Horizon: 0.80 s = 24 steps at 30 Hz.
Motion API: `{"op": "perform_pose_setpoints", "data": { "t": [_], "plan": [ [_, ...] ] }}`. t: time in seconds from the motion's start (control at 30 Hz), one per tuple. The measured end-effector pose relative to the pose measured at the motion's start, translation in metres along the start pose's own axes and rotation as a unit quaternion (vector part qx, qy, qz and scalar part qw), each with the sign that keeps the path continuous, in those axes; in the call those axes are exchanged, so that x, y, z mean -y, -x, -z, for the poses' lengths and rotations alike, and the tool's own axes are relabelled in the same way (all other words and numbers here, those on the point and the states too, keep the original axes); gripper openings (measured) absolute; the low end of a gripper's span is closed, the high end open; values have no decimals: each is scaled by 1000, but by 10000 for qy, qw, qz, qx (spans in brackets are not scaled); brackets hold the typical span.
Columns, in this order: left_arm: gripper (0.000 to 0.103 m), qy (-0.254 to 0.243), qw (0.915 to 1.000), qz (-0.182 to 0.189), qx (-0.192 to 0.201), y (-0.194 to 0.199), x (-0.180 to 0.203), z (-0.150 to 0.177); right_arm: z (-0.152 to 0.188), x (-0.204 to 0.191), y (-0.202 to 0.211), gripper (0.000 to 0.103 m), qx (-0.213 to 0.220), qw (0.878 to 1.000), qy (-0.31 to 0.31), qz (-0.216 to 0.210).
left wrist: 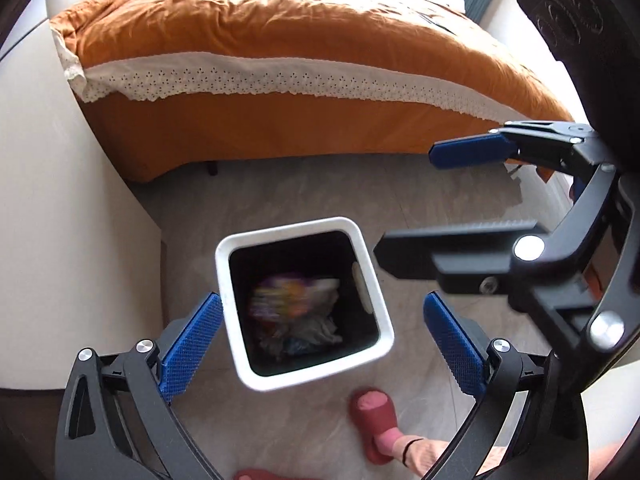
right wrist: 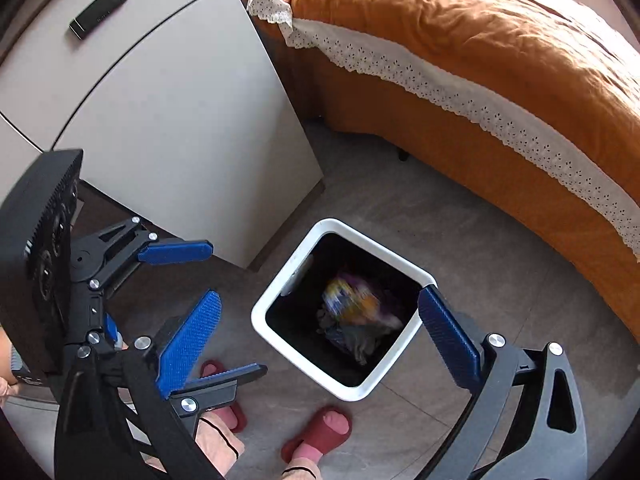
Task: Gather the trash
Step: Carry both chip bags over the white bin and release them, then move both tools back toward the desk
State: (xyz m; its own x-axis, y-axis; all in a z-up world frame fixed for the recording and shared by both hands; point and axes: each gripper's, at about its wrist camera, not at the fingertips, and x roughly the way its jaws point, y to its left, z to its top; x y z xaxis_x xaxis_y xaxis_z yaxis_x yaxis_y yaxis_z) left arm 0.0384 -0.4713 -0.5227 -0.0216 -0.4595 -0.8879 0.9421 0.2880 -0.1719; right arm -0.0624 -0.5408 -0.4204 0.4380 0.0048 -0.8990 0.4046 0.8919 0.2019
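The grey stone-look tiled floor (left wrist: 192,204) carries a square white plastic bin with a black inside (left wrist: 382,312) near the middle, with crumpled trash in it. Two dark red slippers (right wrist: 320,428) on socked feet stand near it. Further off rest an orange-covered bed with a white lace trim (left wrist: 280,48) and, to the left, a pale grey cabinet (right wrist: 188,120).

white-rimmed bin (left wrist: 306,378) with black inside, blurred yellow-purple wrapper (left wrist: 280,294) between the jaws, blue knurled pads (left wrist: 192,346) on black gripper frames, orange bedspread (left wrist: 280,32) with white eyelet trim ahead, red slippers (right wrist: 318,430) below
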Motion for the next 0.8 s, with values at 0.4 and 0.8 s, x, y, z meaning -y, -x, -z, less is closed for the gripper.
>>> {"op": "perform_pose_setpoints", "data": {
  "t": [0.4,0.8],
  "plan": [
    [99,522,9950,-436,731,138,0,-13,-42,-52,102,98,675,9974,157,-184],
    [99,1165,9712,-1050,1793,319,-12,-27,-95,-151,222,98,1569,9839,756,-400]
  ]
}}
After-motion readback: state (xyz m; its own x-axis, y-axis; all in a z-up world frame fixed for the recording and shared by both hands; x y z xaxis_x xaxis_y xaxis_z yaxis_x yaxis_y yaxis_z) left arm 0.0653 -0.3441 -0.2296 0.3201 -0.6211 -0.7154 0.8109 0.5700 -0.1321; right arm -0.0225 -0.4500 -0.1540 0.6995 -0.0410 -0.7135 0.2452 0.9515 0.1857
